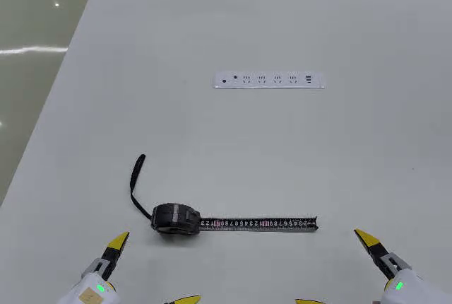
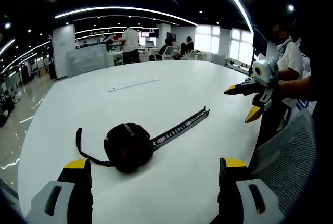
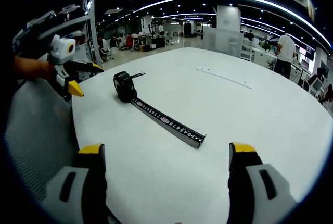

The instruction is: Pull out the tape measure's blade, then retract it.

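Hovering over the near edge of the table (image 1: 296,148), the left gripper (image 1: 154,267) has its jaws spread wide and empty, and the right gripper (image 1: 335,267) stands just as open, holding nothing. Just beyond the left gripper sits the tape measure's black case (image 1: 175,219), with its strap (image 1: 134,180) trailing far and left. From the case the blade (image 1: 258,224) lies flat on the table, already drawn out. Its long axis runs left to right, and its tip (image 1: 316,224) ends just far-left of the right gripper. I judge the left gripper nearer the case and the right nearer the tip.
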`<action>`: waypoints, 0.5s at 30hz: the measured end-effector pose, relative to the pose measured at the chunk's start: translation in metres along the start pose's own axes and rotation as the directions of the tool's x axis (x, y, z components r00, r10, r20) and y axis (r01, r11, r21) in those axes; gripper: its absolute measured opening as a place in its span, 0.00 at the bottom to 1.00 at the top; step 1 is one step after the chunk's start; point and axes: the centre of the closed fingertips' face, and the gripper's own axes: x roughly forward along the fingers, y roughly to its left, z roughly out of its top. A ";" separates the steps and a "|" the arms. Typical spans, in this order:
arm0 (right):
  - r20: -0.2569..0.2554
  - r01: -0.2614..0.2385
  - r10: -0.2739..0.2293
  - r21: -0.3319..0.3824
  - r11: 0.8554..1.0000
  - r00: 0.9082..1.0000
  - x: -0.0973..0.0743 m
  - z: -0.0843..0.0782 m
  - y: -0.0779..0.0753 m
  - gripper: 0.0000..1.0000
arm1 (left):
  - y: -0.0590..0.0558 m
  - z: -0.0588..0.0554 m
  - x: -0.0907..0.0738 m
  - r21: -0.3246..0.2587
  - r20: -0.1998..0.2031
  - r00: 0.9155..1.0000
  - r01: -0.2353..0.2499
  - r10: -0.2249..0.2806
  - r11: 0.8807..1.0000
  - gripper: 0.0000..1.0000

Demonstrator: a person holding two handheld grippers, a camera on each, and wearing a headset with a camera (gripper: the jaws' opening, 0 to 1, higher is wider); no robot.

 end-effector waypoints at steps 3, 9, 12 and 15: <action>0.000 0.004 -0.004 0.006 1.000 1.000 0.001 0.000 0.005 0.94 | -0.002 0.000 0.001 -0.006 0.002 1.000 -0.002 0.002 1.000 0.99; -0.003 0.021 -0.021 0.025 0.999 1.000 0.003 0.001 0.011 0.95 | -0.002 -0.002 0.001 -0.012 -0.001 1.000 -0.017 0.017 1.000 0.99; -0.001 0.025 -0.025 0.034 0.999 1.000 0.003 0.003 0.016 0.95 | -0.004 -0.001 0.000 -0.036 0.000 0.999 -0.032 0.032 0.999 0.99; -0.001 0.034 -0.034 0.053 0.998 0.999 0.005 0.006 0.023 0.96 | -0.010 0.000 -0.001 -0.056 -0.005 0.999 -0.042 0.042 0.998 0.99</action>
